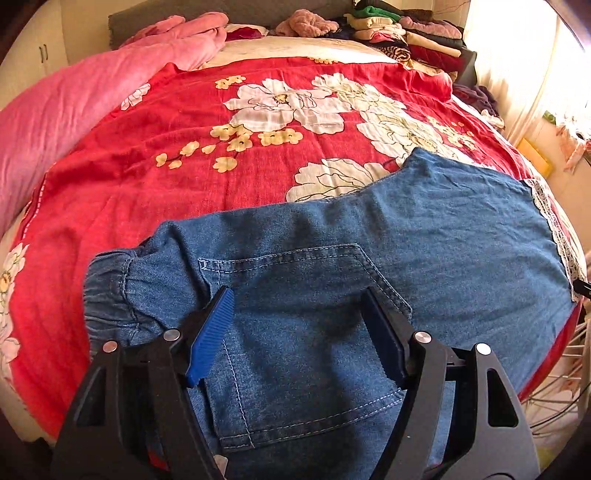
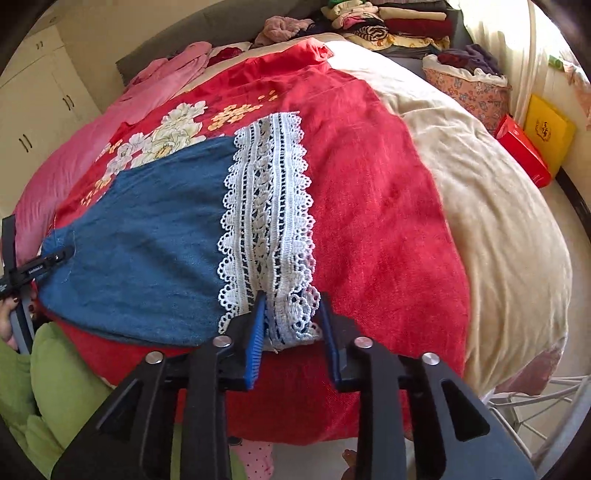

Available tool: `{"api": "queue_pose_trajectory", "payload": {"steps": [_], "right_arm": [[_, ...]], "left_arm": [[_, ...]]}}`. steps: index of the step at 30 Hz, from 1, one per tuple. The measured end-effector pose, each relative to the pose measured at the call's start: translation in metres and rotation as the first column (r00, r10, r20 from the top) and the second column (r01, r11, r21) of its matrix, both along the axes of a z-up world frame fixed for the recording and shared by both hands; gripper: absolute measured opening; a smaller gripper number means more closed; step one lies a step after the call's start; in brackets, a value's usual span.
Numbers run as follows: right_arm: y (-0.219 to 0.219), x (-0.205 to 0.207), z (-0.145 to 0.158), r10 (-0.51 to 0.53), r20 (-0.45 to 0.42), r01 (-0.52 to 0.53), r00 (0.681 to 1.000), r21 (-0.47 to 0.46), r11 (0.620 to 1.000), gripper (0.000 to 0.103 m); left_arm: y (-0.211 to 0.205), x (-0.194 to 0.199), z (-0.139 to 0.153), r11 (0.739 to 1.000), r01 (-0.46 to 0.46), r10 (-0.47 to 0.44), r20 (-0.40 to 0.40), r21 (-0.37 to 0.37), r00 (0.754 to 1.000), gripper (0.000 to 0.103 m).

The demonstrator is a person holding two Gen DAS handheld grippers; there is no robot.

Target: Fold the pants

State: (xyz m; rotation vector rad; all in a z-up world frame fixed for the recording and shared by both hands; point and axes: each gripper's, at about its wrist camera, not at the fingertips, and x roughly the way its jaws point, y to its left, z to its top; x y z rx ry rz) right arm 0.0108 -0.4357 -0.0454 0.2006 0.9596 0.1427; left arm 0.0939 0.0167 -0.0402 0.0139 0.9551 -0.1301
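Observation:
Blue denim pants (image 1: 369,240) lie flat on the red floral bedspread (image 1: 166,177), with the elastic waistband (image 1: 110,291) at the left and a white lace hem (image 1: 550,218) at the right. My left gripper (image 1: 299,291) stands open just above the back pocket (image 1: 295,332), and nothing is pinched. In the right wrist view the pants (image 2: 147,229) end in the lace hem (image 2: 269,206). My right gripper (image 2: 291,299) is open at the hem's near corner. A bunched bit of lace lies loose between its fingers, resting on the bed.
A pink quilt (image 1: 74,110) covers the bed's left side and a beige blanket (image 2: 480,184) the right. Stacks of folded clothes (image 1: 406,33) sit at the head. A red box (image 2: 524,151), a white wire rack (image 2: 535,417) and a green cloth (image 2: 55,387) are beside the bed.

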Motion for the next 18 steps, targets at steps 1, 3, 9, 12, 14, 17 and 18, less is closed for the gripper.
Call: {"api": "queue_pose_trajectory", "payload": {"steps": [1, 3, 9, 12, 14, 17, 18], "right_arm": [[-0.001, -0.002, 0.003, -0.005, 0.008, 0.005, 1.0, -0.002, 1.0, 0.035], [-0.002, -0.006, 0.011, -0.017, 0.035, 0.017, 0.999, -0.022, 1.0, 0.037], [-0.004, -0.015, 0.04, -0.065, 0.146, 0.073, 0.987, -0.047, 0.996, 0.047], [0.009, -0.018, 0.052, -0.028, 0.193, 0.042, 0.981, -0.069, 0.997, 0.056], [0.025, -0.018, 0.055, 0.021, 0.211, -0.004, 0.977, -0.083, 0.997, 0.06], [0.052, -0.015, 0.053, 0.101, 0.213, -0.08, 0.972, -0.106, 0.991, 0.06], [0.061, -0.014, 0.051, 0.122, 0.212, -0.1, 0.97, -0.112, 0.989, 0.061]], "left_arm": [[0.0, -0.001, 0.001, 1.0, 0.0, 0.0, 0.003, -0.002, 1.0, 0.064], [0.001, -0.007, 0.005, 1.0, -0.004, 0.004, 0.013, -0.006, 1.0, 0.064], [-0.004, -0.025, 0.02, 1.0, 0.005, -0.007, 0.057, 0.024, 0.998, 0.07], [-0.012, -0.03, 0.028, 0.999, 0.028, -0.03, 0.072, 0.029, 0.997, 0.071], [-0.022, -0.033, 0.034, 0.998, 0.052, -0.054, 0.081, 0.032, 0.995, 0.074], [-0.042, -0.036, 0.038, 0.994, 0.102, -0.105, 0.088, 0.042, 0.991, 0.08], [-0.052, -0.036, 0.038, 0.991, 0.127, -0.131, 0.085, 0.048, 0.988, 0.082]]}}
